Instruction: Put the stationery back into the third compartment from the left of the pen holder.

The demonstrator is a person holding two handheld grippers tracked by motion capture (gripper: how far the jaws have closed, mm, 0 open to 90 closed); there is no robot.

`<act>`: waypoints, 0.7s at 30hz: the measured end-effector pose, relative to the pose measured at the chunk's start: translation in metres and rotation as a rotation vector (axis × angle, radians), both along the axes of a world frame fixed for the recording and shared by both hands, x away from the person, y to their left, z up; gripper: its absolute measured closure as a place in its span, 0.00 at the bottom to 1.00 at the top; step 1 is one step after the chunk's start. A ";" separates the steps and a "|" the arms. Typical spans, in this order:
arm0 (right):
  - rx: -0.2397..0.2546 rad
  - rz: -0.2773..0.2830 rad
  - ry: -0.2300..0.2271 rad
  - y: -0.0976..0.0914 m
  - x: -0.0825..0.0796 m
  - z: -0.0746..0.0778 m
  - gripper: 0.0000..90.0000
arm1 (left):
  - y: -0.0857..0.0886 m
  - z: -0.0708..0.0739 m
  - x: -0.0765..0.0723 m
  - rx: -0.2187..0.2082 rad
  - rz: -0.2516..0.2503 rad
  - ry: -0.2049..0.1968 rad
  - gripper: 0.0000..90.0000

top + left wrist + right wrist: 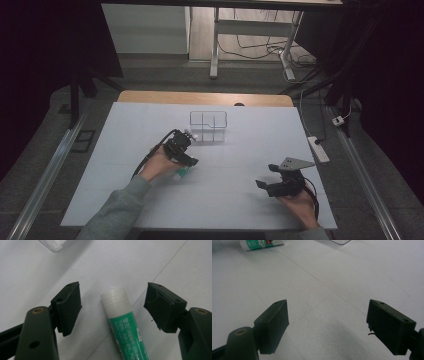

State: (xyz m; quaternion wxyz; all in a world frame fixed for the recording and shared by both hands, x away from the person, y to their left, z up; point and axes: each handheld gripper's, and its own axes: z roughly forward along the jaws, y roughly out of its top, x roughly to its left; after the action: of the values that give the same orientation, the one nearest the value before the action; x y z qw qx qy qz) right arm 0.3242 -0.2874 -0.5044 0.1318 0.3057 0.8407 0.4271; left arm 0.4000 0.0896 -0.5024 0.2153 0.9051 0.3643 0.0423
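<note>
White table (240, 200): one glue stick (125, 322), one clear tray (208, 120), two grippers open.

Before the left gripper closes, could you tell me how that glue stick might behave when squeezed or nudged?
The glue stick looks like a rigid plastic cylinder lying flat, so it would probably roll if nudged sideways. Its smooth label may slip between the open left gripper jaws. Probably light.

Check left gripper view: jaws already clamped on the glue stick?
No. The left gripper has its jaws spread, with bare table showing between each one and the glue stick lying between them.
</note>
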 end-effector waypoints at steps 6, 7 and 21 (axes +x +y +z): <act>-0.016 0.002 -0.003 0.000 -0.001 0.000 0.19 | -0.002 -0.007 0.003 0.026 0.003 0.016 0.42; -0.012 0.002 -0.004 0.000 -0.001 0.000 0.19 | -0.002 -0.007 0.002 0.029 0.000 0.020 0.46; -0.036 -0.002 -0.011 0.002 0.000 -0.001 0.20 | -0.002 -0.007 -0.003 0.030 -0.015 -0.025 0.67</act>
State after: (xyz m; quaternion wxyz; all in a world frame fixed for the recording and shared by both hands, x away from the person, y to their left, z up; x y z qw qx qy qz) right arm 0.3246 -0.2858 -0.5050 0.1422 0.3017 0.8472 0.4136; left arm 0.3973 0.0880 -0.5091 0.2066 0.9103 0.3540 0.0572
